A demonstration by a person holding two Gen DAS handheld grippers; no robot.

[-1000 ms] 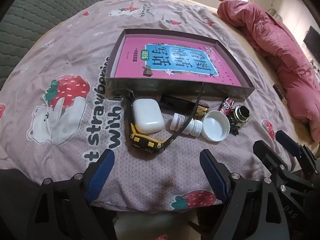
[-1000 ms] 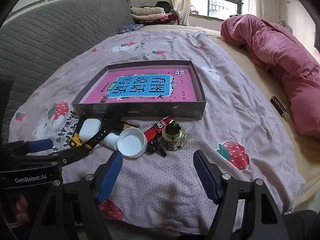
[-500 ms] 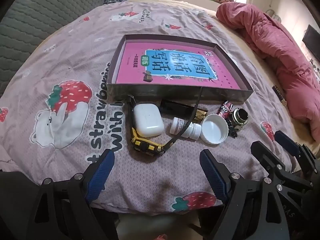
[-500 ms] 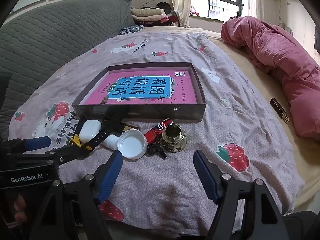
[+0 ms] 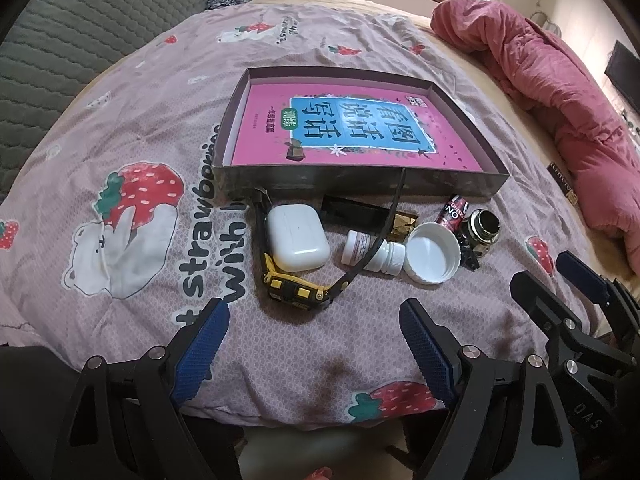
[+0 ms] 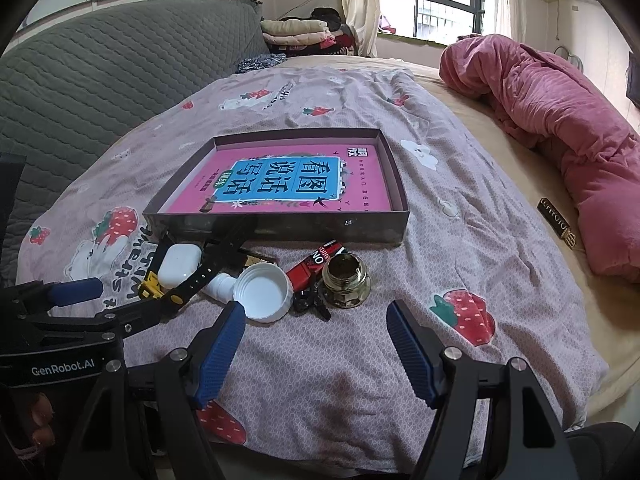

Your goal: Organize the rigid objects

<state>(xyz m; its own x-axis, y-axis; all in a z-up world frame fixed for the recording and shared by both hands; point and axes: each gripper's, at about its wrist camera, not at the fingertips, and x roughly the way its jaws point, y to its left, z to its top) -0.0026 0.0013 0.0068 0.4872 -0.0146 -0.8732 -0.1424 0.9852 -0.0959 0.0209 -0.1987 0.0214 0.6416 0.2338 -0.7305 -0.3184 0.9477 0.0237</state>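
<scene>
Nearest, the left hand-held gripper [image 5: 314, 344] and the right hand-held gripper [image 6: 316, 342] both hang wide open over the bedspread [image 5: 132, 120], holding nothing.

Just beyond them the clutter sits bunched against the front wall of the shallow box [image 5: 352, 186]: a yellow watch [image 5: 298, 290] whose strap arches over a small pill bottle [image 5: 372, 250], a white earbud case [image 5: 297, 238], a loose white cap [image 5: 431, 252], a brass fitting [image 6: 346, 278] and a red tube [image 6: 316, 262]. A pink book [image 5: 352, 128] already lies inside the box.

The likely trouble is the strap: lifting the watch could drag the bottle, or a grab at the bottle could snag the strap. The soft bedding may also let the round cap and fitting tip or roll.

Only the right view shows the left tool's side and the window [image 6: 432, 4]; the left view alone shows the watch face clearly.
</scene>
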